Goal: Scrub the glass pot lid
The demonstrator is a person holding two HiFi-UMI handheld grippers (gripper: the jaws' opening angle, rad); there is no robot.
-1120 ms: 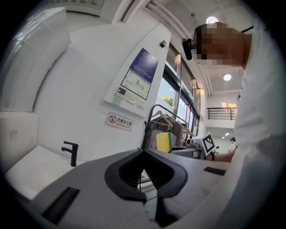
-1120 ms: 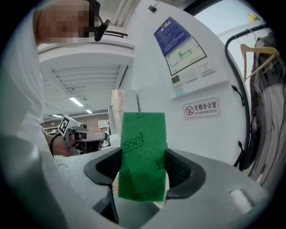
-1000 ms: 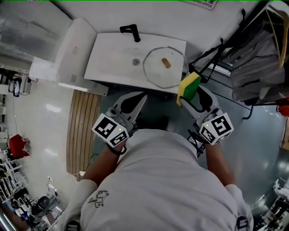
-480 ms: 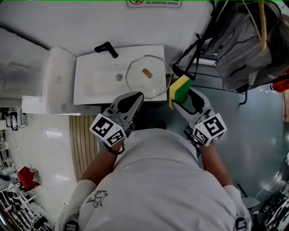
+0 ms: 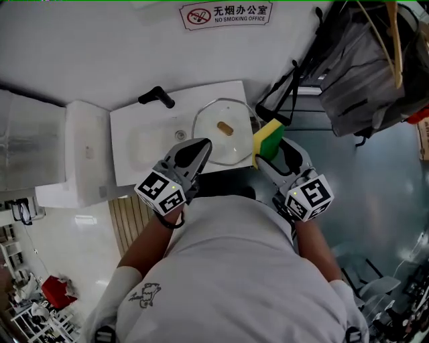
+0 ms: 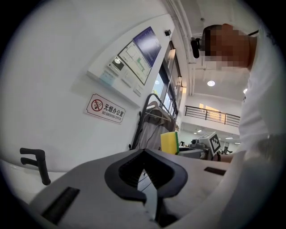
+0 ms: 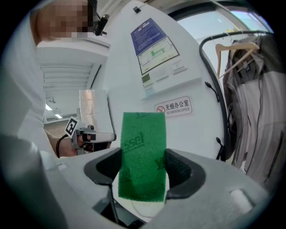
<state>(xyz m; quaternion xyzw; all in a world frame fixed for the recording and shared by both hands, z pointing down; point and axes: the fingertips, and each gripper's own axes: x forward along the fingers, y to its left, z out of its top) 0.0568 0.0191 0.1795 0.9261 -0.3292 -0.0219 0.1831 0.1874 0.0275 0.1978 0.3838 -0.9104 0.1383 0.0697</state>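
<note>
The glass pot lid (image 5: 224, 130) with a wooden knob lies on the right part of the white sink (image 5: 144, 144). My left gripper (image 5: 201, 145) is shut and empty, its tips at the lid's near left rim; from its own camera the jaws (image 6: 144, 154) meet with nothing between them. My right gripper (image 5: 267, 153) is shut on a yellow and green sponge (image 5: 268, 139), held upright just right of the lid. In the right gripper view the sponge's green face (image 7: 142, 156) fills the gap between the pads.
A black faucet (image 5: 155, 98) stands at the sink's back left. A no-smoking sign (image 5: 226, 12) hangs on the wall behind. A rack with hanging clothes (image 5: 369, 63) stands to the right. A white counter block (image 5: 86, 157) adjoins the sink's left; a slatted wooden mat (image 5: 124, 214) lies below it.
Both grippers have moved forward to the sink's front edge. The left tips now reach the lid's rim and the sponge is beside the lid. The grip on the sponge is unchanged.
</note>
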